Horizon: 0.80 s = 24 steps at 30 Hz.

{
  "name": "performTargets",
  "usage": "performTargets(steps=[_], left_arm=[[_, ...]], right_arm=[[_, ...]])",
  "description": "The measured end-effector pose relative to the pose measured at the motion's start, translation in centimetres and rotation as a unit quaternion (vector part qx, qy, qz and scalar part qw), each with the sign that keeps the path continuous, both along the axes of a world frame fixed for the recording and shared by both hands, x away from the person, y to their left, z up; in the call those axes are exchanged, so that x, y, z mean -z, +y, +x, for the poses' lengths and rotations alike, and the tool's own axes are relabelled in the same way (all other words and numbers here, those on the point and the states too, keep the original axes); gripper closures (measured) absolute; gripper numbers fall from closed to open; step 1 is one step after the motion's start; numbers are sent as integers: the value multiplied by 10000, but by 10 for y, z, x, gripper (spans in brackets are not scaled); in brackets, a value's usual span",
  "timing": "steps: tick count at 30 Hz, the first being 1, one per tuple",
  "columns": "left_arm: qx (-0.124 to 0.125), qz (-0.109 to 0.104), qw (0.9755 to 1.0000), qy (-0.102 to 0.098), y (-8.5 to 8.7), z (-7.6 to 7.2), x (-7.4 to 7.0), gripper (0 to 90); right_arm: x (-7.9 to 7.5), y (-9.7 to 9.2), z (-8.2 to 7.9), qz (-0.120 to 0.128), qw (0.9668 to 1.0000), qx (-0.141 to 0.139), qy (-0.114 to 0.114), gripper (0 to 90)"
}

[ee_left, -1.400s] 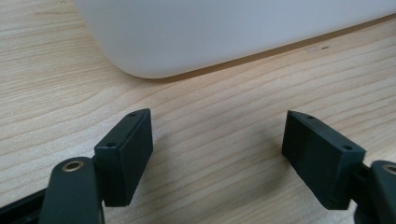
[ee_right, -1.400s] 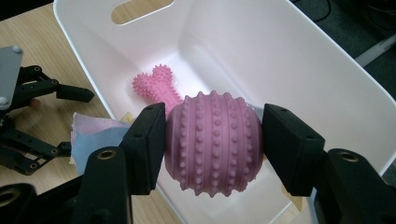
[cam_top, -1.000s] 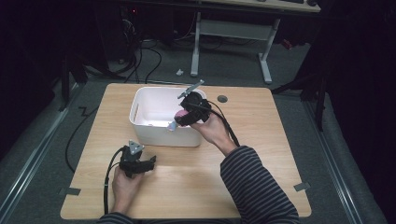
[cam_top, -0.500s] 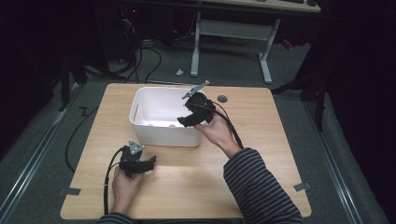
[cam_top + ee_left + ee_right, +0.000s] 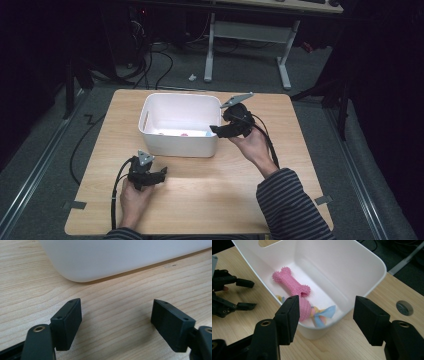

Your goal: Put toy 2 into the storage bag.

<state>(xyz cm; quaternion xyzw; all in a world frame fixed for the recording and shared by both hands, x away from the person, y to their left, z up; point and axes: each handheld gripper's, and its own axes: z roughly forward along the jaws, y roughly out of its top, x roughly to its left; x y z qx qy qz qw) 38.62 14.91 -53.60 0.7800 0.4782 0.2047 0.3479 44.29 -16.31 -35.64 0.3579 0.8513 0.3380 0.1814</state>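
right gripper view: pink bone toy in white bin, beyond open right tool

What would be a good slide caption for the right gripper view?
Open hand-held gripper poised over a white bin holding a pink spiky bone toy and a knotted rope toy.

Dim room, grey floor, perhaps carpet.

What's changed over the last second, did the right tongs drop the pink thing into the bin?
Yes. The right tongs, which carried something pink over the white bin, now stand open and empty at its right rim, and a pink bone toy lies inside. The left tongs stayed open, low on the table; the bin did not move.
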Motion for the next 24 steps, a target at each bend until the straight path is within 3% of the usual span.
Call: performTargets(steps=[14, 21, 24], left_arm=[[1, 4, 10000, 0, 0, 0, 0, 250], [1, 6, 10000, -2, 0, 0, 0, 250], [0, 6, 10000, -2, 0, 0, 0, 250]], right_arm=[[26, -76, -36, 135, 9978, 645, -97, 396], [43, -107, -48, 297, 9943, 1024, -49, 401], [47, -113, -51, 247, 9936, 1101, -51, 403]])
